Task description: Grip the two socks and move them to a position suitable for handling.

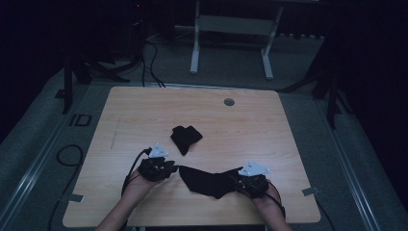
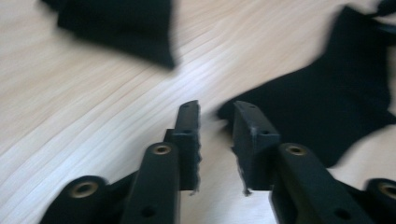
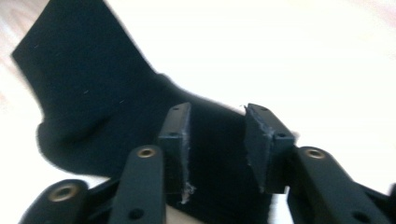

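Lying flat near the table's [image 1: 120,110] front edge, the black sock [image 1: 204,180] spans between both grippers; the left gripper [image 2: 215,112] stands narrowly parted at its tip, gripping nothing; the right gripper [image 3: 217,116], jaws apart, straddles the cuff end unpinched. A careless lift could snag and rumple it; a second, bunched sock [image 1: 186,137] sits nearby.

black sock [image 1: 208,180] spread flat near the table's front edge, second black sock [image 1: 186,137] crumpled just behind it

Dim, murky high view; blurred, glare-washed close-ups from both gripper views.
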Motion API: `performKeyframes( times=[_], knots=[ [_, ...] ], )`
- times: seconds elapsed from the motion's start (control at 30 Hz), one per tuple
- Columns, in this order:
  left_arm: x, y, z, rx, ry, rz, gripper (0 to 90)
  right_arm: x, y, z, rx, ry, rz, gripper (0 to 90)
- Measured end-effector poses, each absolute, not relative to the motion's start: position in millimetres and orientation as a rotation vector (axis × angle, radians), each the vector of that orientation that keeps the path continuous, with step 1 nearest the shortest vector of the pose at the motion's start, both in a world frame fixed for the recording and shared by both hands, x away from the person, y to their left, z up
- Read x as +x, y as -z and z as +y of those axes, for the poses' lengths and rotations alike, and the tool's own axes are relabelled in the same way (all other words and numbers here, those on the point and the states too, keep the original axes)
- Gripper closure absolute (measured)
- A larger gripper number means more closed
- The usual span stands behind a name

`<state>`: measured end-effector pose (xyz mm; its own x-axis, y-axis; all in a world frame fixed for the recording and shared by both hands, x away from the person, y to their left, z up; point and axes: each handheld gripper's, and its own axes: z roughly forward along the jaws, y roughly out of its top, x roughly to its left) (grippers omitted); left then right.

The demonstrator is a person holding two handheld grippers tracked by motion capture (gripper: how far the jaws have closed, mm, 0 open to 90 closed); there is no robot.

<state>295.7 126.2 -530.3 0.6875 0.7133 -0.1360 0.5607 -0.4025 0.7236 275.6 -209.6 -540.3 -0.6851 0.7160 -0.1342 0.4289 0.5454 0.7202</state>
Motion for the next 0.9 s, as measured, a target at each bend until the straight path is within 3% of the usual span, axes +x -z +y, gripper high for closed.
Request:
performKeyframes(
  times=[0.07, 0.17, 0.53, 0.9],
  knots=[
    [288.8, 526.5, 114.0, 2.147, -0.248, 0.899, 77.5, 274.8, 536.3, -212.7, 0.913, -0.944, 2.347, 77.7],
    [287.3, 529.1, 96.0, 2.191, -0.203, 0.832, 81.1, 276.6, 537.8, -215.0, 0.912, -0.926, 2.372, 87.5],
    [305.9, 557.3, 90.5, 2.241, -0.135, 0.930, 87.9, 283.9, 555.0, -227.6, 0.936, -0.830, 2.399, 82.5],
    [282.9, 559.3, 108.8, 2.221, -0.108, 0.952, 87.9, 291.8, 559.1, -230.5, 0.967, -0.894, 2.395, 82.0]
  ],
)
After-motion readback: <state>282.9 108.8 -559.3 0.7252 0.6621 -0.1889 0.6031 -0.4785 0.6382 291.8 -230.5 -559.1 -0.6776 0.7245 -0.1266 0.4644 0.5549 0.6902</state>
